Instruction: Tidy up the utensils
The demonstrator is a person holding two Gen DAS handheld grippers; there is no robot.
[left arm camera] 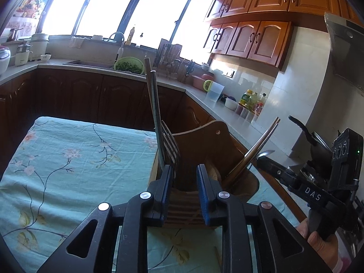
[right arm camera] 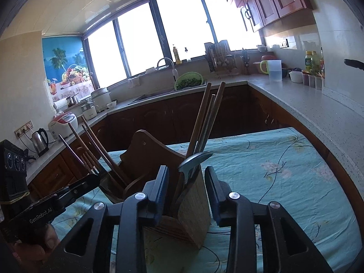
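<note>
A wooden utensil holder (left arm camera: pixel 200 145) stands on the table's teal floral cloth (left arm camera: pixel 68 159). Its left compartment holds a fork (left arm camera: pixel 169 141) and dark chopsticks (left arm camera: pixel 152 91). Brown chopsticks (left arm camera: pixel 257 145) and a metal spoon (left arm camera: pixel 266 153) lean in the right one. My left gripper (left arm camera: pixel 184 175) is open at the holder's near wall, its left pad beside the fork, gripping nothing. My right gripper (right arm camera: pixel 187 175) is open too. The spoon (right arm camera: pixel 195 159) rises from the holder (right arm camera: pixel 188 207) between its fingers, untouched, with chopsticks (right arm camera: pixel 209 118) behind. Each view shows the other gripper, the right (left arm camera: pixel 264 160) and the left (right arm camera: pixel 91 179).
Behind the table an L-shaped counter (right arm camera: pixel 295 95) runs round the kitchen, with a sink and green colander (right arm camera: pixel 188 80), a dish rack (right arm camera: pixel 218 56), a clear jug (right arm camera: pixel 274 69), bottles (left arm camera: pixel 250 101), a kettle (right arm camera: pixel 39 142) and a rice cooker (right arm camera: pixel 63 126). A hand (left arm camera: pixel 318 243) holds the right gripper.
</note>
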